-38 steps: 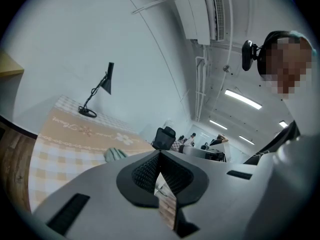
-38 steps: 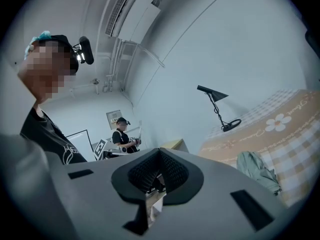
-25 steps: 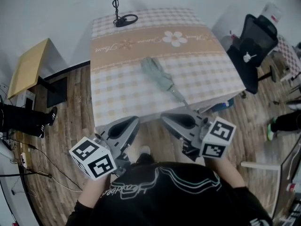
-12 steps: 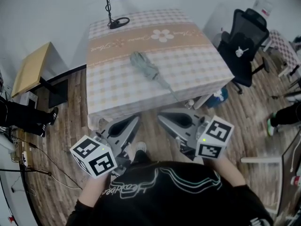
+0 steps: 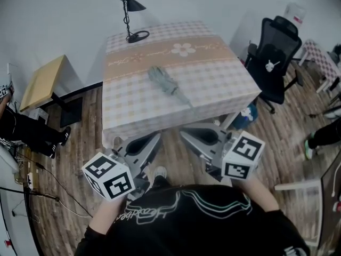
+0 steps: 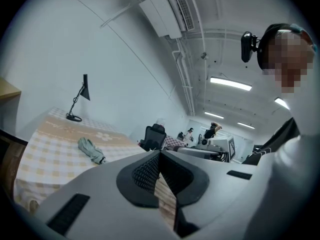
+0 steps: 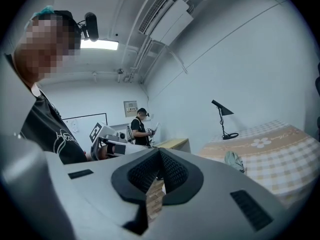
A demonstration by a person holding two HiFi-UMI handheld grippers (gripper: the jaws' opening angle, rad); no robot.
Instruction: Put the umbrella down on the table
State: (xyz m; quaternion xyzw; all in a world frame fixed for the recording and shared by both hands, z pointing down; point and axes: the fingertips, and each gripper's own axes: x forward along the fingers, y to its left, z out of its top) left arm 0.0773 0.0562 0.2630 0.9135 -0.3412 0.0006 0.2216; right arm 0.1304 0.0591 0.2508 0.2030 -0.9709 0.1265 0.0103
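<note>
**Grey-green umbrella already on the cloth, both my grippers shut and empty**

Grey-green and folded, the umbrella [image 5: 164,82] lies flat on the checked table [image 5: 224,89], well ahead of both my grippers and apart from them. Its long axis runs on a slant. The bunched canopy sits farther from me and toward my left. The thin end points back at me and toward my right, stopping short of the table's near edge.

My left gripper [image 5: 154,137] has its jaws pressed together with nothing between the pads; only floor shows past the tips in the left gripper view. My right gripper [image 5: 184,135] is closed the same way and is just as empty. Both hang over the wooden floor, short of the table's near edge, with their tips angled in toward each other.

From the head view the umbrella sits ahead of the gap between the two tips. The canopy end is more in line with my left gripper, and the thin end is closer to my right one. The black lamp [image 5: 130,15] stands at the far edge, well beyond the umbrella.

I judge the placing done, since the umbrella rests on the cloth by itself. If I had to touch it again, my right gripper would have the shorter reach, to the thin end.
</note>
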